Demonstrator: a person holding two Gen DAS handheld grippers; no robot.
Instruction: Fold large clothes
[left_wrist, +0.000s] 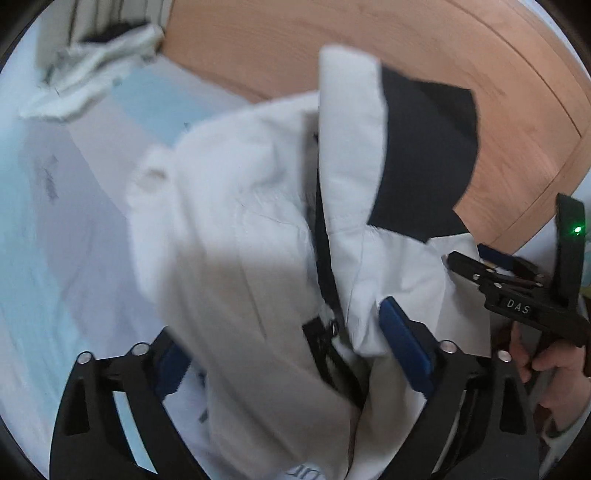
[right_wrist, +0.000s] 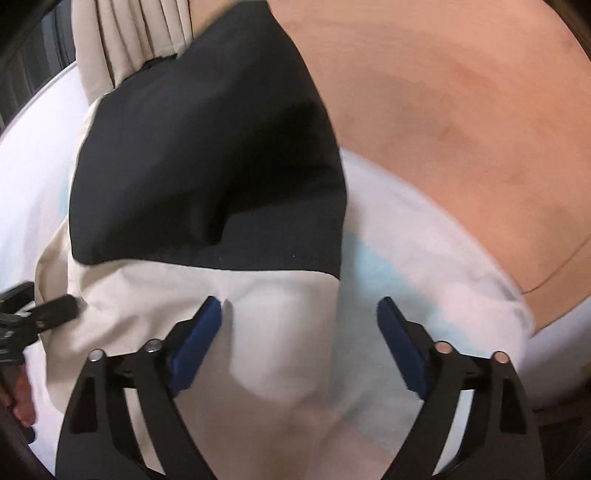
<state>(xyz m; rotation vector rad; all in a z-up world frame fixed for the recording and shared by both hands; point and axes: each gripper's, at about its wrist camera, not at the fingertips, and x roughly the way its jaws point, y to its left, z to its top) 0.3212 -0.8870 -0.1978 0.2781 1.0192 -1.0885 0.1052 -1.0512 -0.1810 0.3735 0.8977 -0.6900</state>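
Note:
A white jacket with black panels and a dark zip lies bunched on the bed. My left gripper stands wide open over its lower part. The cloth runs between the blue pads and hides most of the left one. In the right wrist view the jacket shows its large black panel above a cream part. My right gripper is open there, its pads apart over the cream cloth and gripping nothing. The right gripper also shows at the right of the left wrist view, held by a hand.
A pale blue and white bed sheet lies under the jacket. A curved wooden board rises behind the bed. A crumpled pale cloth lies at the far left, and a beige curtain hangs behind.

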